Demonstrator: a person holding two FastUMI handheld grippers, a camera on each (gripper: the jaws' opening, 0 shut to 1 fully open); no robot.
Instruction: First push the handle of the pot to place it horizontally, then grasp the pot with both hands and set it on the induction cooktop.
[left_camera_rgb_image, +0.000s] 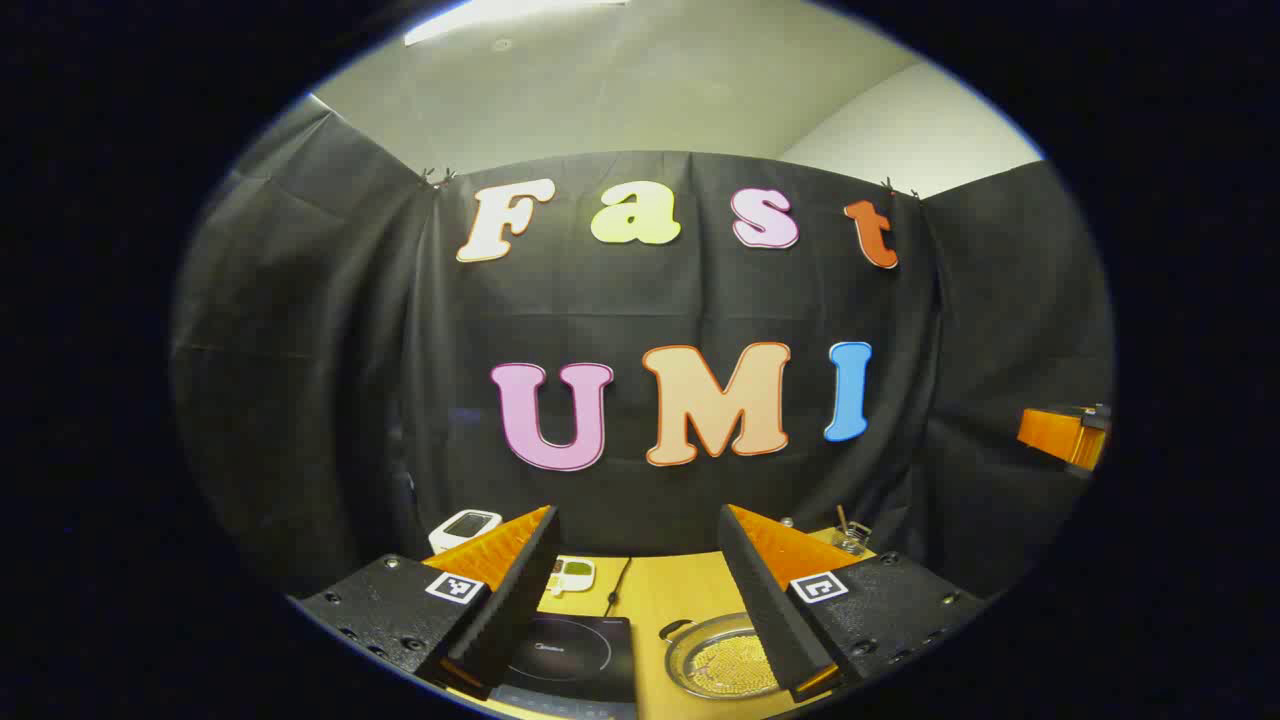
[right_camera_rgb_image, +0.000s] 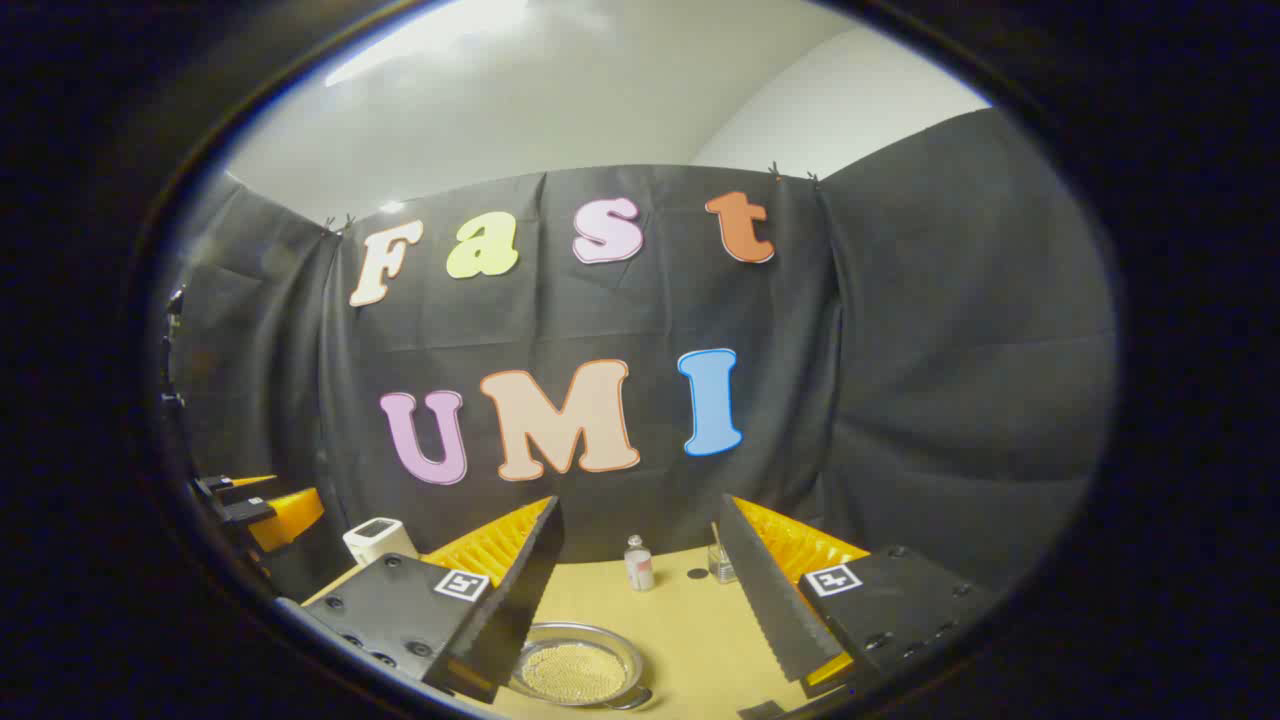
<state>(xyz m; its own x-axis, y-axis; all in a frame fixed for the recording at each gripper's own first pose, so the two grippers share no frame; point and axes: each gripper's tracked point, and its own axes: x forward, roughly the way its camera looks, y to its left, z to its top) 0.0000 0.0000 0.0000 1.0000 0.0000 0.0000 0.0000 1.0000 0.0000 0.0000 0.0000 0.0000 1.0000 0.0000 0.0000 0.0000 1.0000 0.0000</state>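
— Item one, the pot (left_camera_rgb_image: 722, 660)?

— Shallow metal pan, pale grains across its bottom, standing on the wooden table (left_camera_rgb_image: 660, 595) just beside the induction cooktop (left_camera_rgb_image: 570, 655), not on it. A small loop handle (left_camera_rgb_image: 676, 629) shows at its rim on the cooktop side; which way the other handle lies I cannot tell. From the right gripper view the pot (right_camera_rgb_image: 575, 665) sits low and close, another handle (right_camera_rgb_image: 628, 698) at its near edge.

— Item two, the tools?

— Left gripper (left_camera_rgb_image: 638, 560): fingers spread wide, nothing between them, held high above cooktop and pot. Right gripper (right_camera_rgb_image: 640, 555): likewise spread and empty, raised over the pot. I'd judge both are poised high to take in the layout before the handle is pushed; that step looks not yet begun.

— Sundries?

— A white device (left_camera_rgb_image: 465, 527) at the table's back corner, a small timer-like gadget (left_camera_rgb_image: 572, 575) behind the cooktop, a little bottle (right_camera_rgb_image: 638, 563) and a glass jar (right_camera_rgb_image: 722, 562) by the wall, well apart from the pot, likely kept clear of the work.
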